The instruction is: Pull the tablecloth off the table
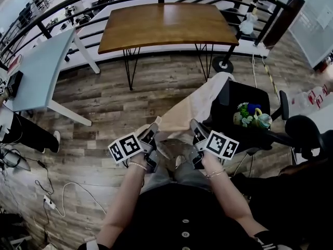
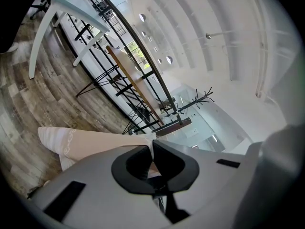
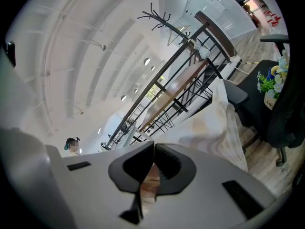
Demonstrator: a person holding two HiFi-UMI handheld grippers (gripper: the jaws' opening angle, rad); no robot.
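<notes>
Tablecloth (image 1: pixel 195 105), beige, off the wooden worktop (image 1: pixel 166 22) and well apart from it, down at lower centre of the head view. One end gathered at the two grippers, the rest running up and to the right across the plank floor (image 1: pixel 104 98) to touch the left edge of the black office chair (image 1: pixel 244 95).

Left gripper (image 1: pixel 154 130) at lower centre-left of the head view, marker cube turned up. In the left gripper view, fingers (image 2: pixel 177 166) closed tight on a thin fold of the cloth (image 2: pixel 95 144), with the fabric stretching away to the left above the floorboards.

Right gripper (image 1: pixel 195 125) just right of it, near but not touching. In the right gripper view, fingers (image 3: pixel 128 168) likewise pressed together on a pinch of the cloth (image 3: pixel 219 123), with fabric billowing up and right toward the chair.

Bunch of flowers (image 1: pixel 250 114) on the chair seat, right of the cloth. White desk (image 1: pixel 36 72) at the left edge of the head view. Black railing (image 1: pixel 78 1) curving behind the wooden worktop along the top of the frame.
</notes>
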